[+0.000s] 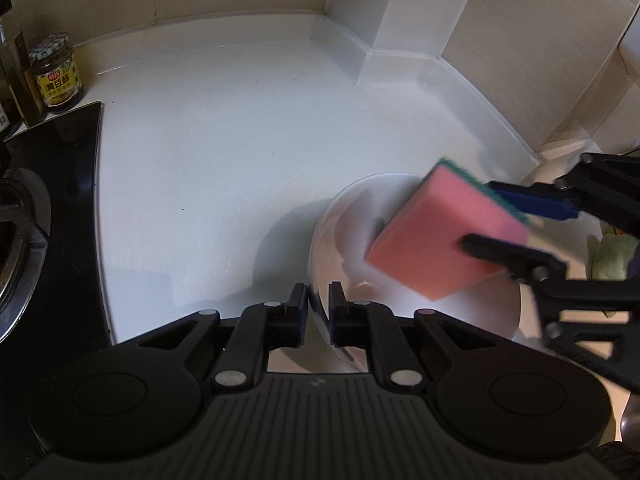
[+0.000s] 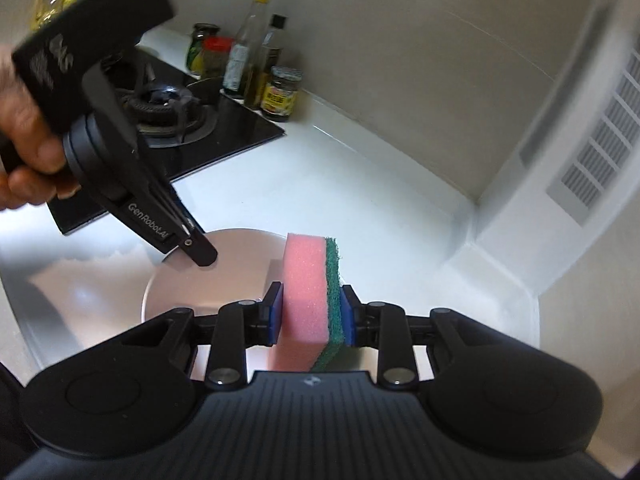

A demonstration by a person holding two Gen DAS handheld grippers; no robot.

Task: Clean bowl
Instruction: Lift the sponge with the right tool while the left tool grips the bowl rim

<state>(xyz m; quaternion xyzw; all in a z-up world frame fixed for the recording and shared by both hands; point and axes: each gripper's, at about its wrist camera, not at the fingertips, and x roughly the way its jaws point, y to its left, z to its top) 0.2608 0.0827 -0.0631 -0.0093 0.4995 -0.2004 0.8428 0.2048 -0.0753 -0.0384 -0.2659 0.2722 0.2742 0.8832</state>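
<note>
A metal bowl sits on the white counter at the lower right of the left wrist view. My left gripper is shut on the bowl's near rim. My right gripper comes in from the right, shut on a pink sponge with a green scrub side, held over the inside of the bowl. In the right wrist view the sponge stands upright between the pads of my right gripper, above the bowl. The left gripper clamps the bowl's far left rim.
A black gas hob lies to the left, its burner in the right wrist view. Jars and bottles stand behind it by the wall. A white boxed column with a vent fills the back corner. A yellow-green cloth lies right.
</note>
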